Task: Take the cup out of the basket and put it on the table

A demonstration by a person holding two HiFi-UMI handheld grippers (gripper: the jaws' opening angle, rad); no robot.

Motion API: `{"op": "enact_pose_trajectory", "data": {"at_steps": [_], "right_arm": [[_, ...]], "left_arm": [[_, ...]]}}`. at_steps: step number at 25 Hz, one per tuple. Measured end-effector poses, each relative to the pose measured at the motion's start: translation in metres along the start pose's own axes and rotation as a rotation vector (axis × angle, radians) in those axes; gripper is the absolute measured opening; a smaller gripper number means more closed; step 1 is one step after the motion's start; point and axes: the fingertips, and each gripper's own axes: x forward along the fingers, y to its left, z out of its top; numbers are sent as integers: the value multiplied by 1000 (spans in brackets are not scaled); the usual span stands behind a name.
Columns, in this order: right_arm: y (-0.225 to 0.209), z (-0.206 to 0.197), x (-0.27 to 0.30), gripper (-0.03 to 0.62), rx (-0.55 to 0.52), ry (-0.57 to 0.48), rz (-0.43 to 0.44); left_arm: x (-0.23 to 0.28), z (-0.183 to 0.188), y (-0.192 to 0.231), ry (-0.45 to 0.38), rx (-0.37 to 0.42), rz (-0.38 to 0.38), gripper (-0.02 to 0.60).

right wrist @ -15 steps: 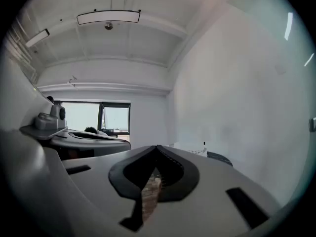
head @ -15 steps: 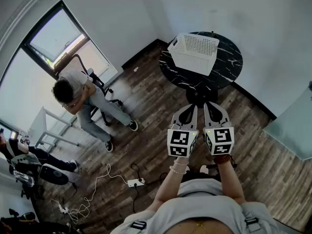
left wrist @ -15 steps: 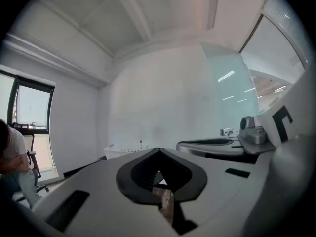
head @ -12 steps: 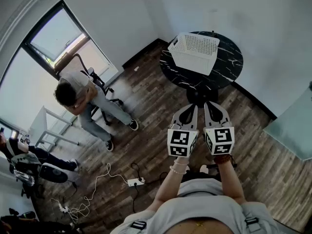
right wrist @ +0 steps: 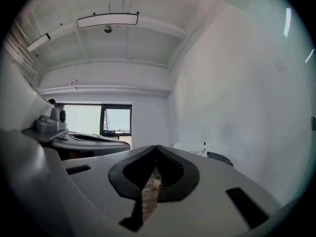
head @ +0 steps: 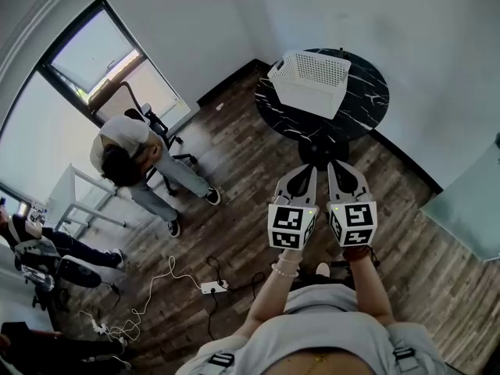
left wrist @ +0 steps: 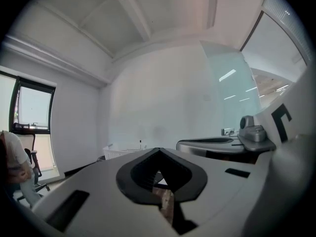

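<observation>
A white perforated basket stands on the round black marble table at the far side of the room. No cup shows; the basket's inside is hidden from here. My left gripper and right gripper hover side by side over the wooden floor, well short of the table, both pointing at it. Both are shut with nothing between the jaws. In the left gripper view the basket is small and far beyond the shut left gripper. The right gripper view shows the basket past the shut right gripper.
A person sits bent over on an office chair by the window. Another person sits at the left edge. Cables and a power strip lie on the floor. A frosted glass panel stands at the right.
The seated person by the window has bent forward and down. Both grippers have kept still, and the basket has not moved.
</observation>
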Motion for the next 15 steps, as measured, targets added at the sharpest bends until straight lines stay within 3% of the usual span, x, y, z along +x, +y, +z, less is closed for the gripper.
{"op": "enact_pose_trajectory", "data": {"at_steps": [15], "right_arm": [[-11, -6, 13, 11, 25, -26, 22]], "left_arm": [[20, -9, 10, 13, -15, 1, 6]]}}
